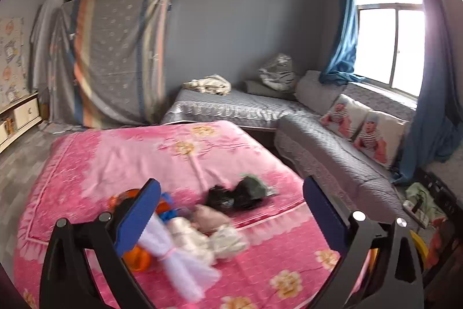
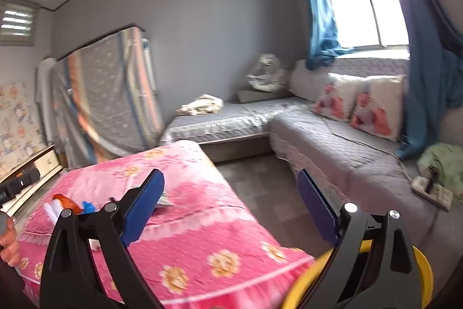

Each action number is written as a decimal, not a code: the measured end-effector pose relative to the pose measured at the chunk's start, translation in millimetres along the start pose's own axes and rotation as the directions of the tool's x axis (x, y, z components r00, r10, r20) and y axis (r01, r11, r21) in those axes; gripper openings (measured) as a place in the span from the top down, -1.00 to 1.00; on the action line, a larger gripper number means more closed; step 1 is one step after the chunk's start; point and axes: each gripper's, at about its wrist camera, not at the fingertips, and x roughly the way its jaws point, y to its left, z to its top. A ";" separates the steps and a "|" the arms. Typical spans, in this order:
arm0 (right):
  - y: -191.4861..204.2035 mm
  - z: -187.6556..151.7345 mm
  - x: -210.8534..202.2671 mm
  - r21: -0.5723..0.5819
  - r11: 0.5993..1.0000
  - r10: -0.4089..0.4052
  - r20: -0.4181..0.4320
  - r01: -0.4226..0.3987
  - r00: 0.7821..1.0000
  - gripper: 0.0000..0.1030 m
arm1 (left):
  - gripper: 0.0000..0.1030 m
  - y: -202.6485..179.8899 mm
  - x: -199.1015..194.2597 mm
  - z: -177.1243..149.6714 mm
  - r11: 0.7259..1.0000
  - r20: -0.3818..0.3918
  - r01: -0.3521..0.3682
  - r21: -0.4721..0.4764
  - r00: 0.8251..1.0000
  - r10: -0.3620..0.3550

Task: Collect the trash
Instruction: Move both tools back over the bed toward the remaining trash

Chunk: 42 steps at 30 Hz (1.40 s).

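A heap of trash lies on the pink flowered bedspread (image 1: 121, 152): a white tied plastic bag (image 1: 185, 259), crumpled pale wrappers (image 1: 222, 239), an orange and blue packet (image 1: 165, 210) and a black and green wad (image 1: 243, 193). My left gripper (image 1: 231, 207) is open and empty, its blue pads on either side of the heap, above it. My right gripper (image 2: 231, 196) is open and empty over the bed's right edge (image 2: 231, 193). A yellow bin rim (image 2: 303, 280) shows low in the right wrist view. Part of the trash (image 2: 69, 204) shows at the left there.
A grey L-shaped sofa (image 1: 332, 141) with two picture cushions (image 1: 364, 132) runs along the right under the window. A narrow floor strip (image 2: 266, 193) separates bed and sofa. A power strip (image 2: 431, 190) and green cloth (image 2: 442, 164) lie on the sofa. A covered wardrobe (image 1: 113, 57) stands behind.
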 end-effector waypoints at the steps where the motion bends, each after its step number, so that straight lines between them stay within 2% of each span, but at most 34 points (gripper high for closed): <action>1: 7.2 2.2 3.9 -0.012 1.000 0.023 0.004 -0.023 1.000 -0.75 | -0.84 7.2 -1.7 -2.2 1.000 -0.005 -0.012 -0.008 1.000 0.012; 9: 65.7 3.6 38.8 -0.119 0.988 0.101 -0.013 -0.102 0.995 -0.79 | -0.84 39.6 -10.6 -32.1 0.996 -0.038 -0.088 -0.004 0.995 0.088; 14: 90.7 -3.9 62.5 -0.170 0.976 0.135 -0.035 -0.139 0.990 -0.81 | -0.84 51.3 -4.8 -48.8 0.996 -0.073 -0.081 -0.040 0.994 0.078; 22: 122.3 -20.7 119.6 -0.232 0.956 0.157 -0.116 -0.181 0.981 -0.81 | -0.84 54.7 15.3 -65.4 0.993 -0.110 -0.111 -0.048 0.988 0.106; 25: 132.8 -29.8 148.7 -0.241 0.946 0.179 -0.171 -0.217 0.969 -0.81 | -0.84 59.0 23.9 -71.0 0.991 -0.127 -0.113 -0.076 0.987 0.103; 29: 141.9 -41.8 193.1 -0.211 0.940 0.208 -0.268 -0.268 0.941 -0.81 | -0.84 64.4 35.6 -76.5 0.989 -0.159 -0.113 -0.095 0.983 0.097; 37: 156.4 -56.7 244.9 -0.192 0.938 0.207 -0.351 -0.287 0.913 -0.81 | -0.84 77.4 53.7 -84.4 0.982 -0.217 -0.121 -0.146 0.972 0.087; 42: 152.0 -61.5 262.8 -0.160 0.943 0.210 -0.397 -0.292 0.894 -0.81 | -0.84 78.6 58.3 -79.3 0.980 -0.205 -0.117 -0.161 0.975 0.083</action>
